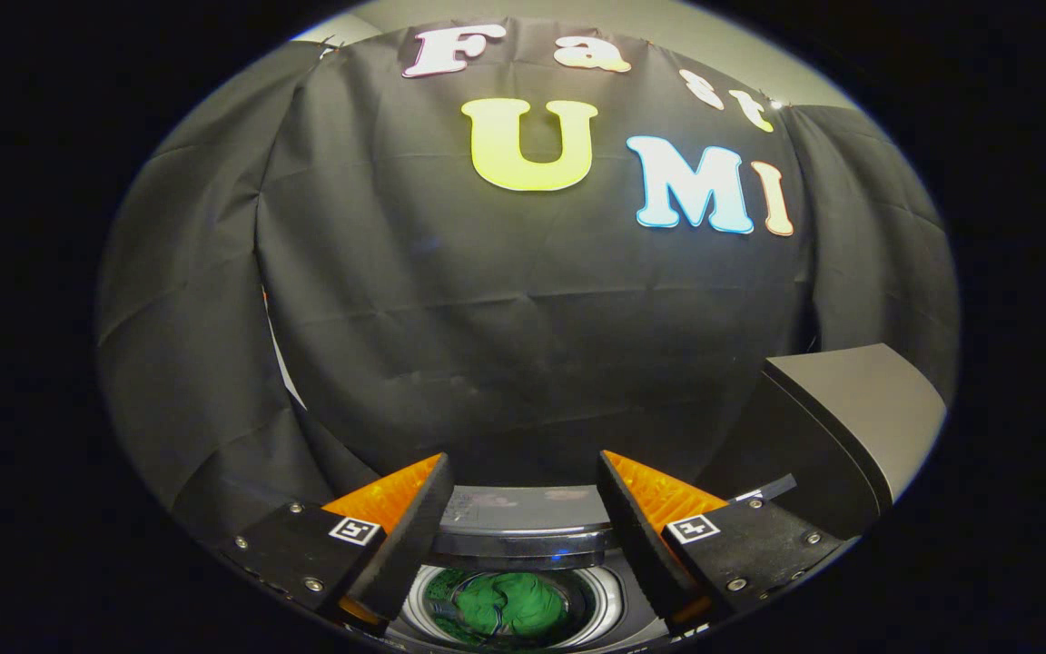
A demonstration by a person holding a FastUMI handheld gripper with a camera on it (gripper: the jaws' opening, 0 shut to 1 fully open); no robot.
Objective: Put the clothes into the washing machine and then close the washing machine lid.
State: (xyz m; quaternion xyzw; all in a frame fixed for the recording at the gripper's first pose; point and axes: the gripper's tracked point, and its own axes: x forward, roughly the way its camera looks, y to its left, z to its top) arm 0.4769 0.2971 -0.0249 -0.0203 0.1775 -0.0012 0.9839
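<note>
Green clothes (509, 604) lie bundled inside the round drum of the washing machine (605, 599), seen from above between my two fingers. The machine's dark glossy lid (523, 527) stands raised just behind the drum opening. My gripper (523, 472) hangs above the machine, its orange-and-black fingers (396, 504) spread wide apart with nothing between them. The fingertips are level with the lid's upper edge and touch nothing.
A grey boxy appliance (850, 418) with a slanted top stands to the right of the right finger, close beside the washing machine. The black cloth wall (523, 345) hangs right behind the machine.
</note>
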